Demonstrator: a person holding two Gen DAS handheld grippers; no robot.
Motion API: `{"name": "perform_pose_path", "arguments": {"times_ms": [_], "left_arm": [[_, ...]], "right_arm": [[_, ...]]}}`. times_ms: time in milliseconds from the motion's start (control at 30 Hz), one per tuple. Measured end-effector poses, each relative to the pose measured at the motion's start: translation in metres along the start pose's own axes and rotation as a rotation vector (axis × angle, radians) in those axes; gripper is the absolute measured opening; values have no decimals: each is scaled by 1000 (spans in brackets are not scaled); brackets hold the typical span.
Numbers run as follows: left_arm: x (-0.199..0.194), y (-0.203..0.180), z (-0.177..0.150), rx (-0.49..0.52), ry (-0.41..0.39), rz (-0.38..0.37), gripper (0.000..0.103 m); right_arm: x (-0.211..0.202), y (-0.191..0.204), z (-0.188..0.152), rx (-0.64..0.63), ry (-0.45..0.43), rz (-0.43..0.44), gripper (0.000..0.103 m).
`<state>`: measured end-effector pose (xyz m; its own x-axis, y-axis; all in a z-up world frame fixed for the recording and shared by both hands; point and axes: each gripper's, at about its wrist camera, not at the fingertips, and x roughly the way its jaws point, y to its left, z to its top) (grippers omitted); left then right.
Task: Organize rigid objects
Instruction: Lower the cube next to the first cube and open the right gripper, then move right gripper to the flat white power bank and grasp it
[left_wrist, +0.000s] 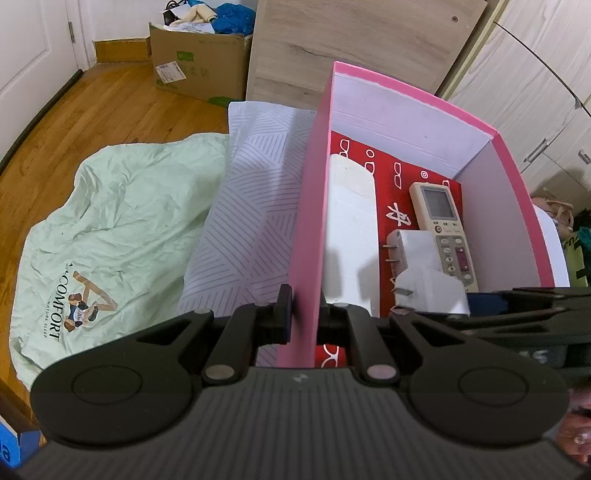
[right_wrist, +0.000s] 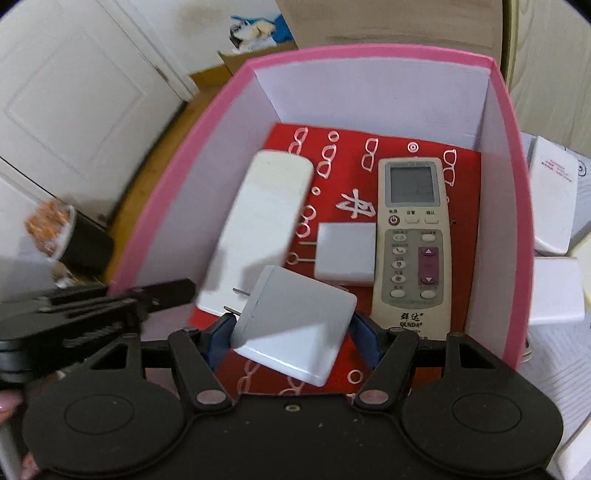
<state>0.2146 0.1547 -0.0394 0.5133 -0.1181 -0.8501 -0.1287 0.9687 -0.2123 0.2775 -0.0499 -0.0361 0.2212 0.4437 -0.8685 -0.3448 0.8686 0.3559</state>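
A pink box (left_wrist: 306, 221) with a red patterned floor holds a cream remote (right_wrist: 412, 236), a long white slab (right_wrist: 258, 229) and a small white plug charger (right_wrist: 345, 254). My left gripper (left_wrist: 304, 295) is shut on the box's near left wall, one finger outside and one inside. My right gripper (right_wrist: 293, 332) is shut on a larger white plug charger (right_wrist: 295, 317). It holds the charger tilted just above the box floor, prongs to the left, near the front edge. In the left wrist view the held charger (left_wrist: 432, 291) and the right gripper (left_wrist: 517, 306) show at the lower right.
A pale green bedding bag (left_wrist: 110, 240) and a striped white pillow (left_wrist: 251, 206) lie left of the box. A cardboard carton (left_wrist: 195, 70) stands on the wooden floor. Two white boxes (right_wrist: 554, 199) (right_wrist: 557, 291) sit right of the box, and a dark cup (right_wrist: 51, 229) stands to its left.
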Motion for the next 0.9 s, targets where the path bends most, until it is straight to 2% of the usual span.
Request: {"name": "perform_pose_path", "arguments": {"times_ms": [100, 467, 533, 667, 867, 900], "left_arm": [[0, 0, 0, 7, -2, -2, 9], [0, 2, 2, -5, 4, -10, 10], [0, 1, 2, -5, 4, -10, 10], [0, 3, 2, -5, 3, -13, 10], [0, 5, 0, -5, 2, -16, 10], [0, 5, 0, -3, 2, -14, 10]], "right_arm": [[8, 0, 2, 14, 30, -59, 72], [11, -8, 9, 106, 45, -52, 73], [6, -5, 9, 76, 19, -54, 73], [-15, 13, 3, -76, -71, -123, 74], [-75, 17, -19, -220, -285, -61, 74], [-85, 16, -23, -246, -328, -52, 78]]}}
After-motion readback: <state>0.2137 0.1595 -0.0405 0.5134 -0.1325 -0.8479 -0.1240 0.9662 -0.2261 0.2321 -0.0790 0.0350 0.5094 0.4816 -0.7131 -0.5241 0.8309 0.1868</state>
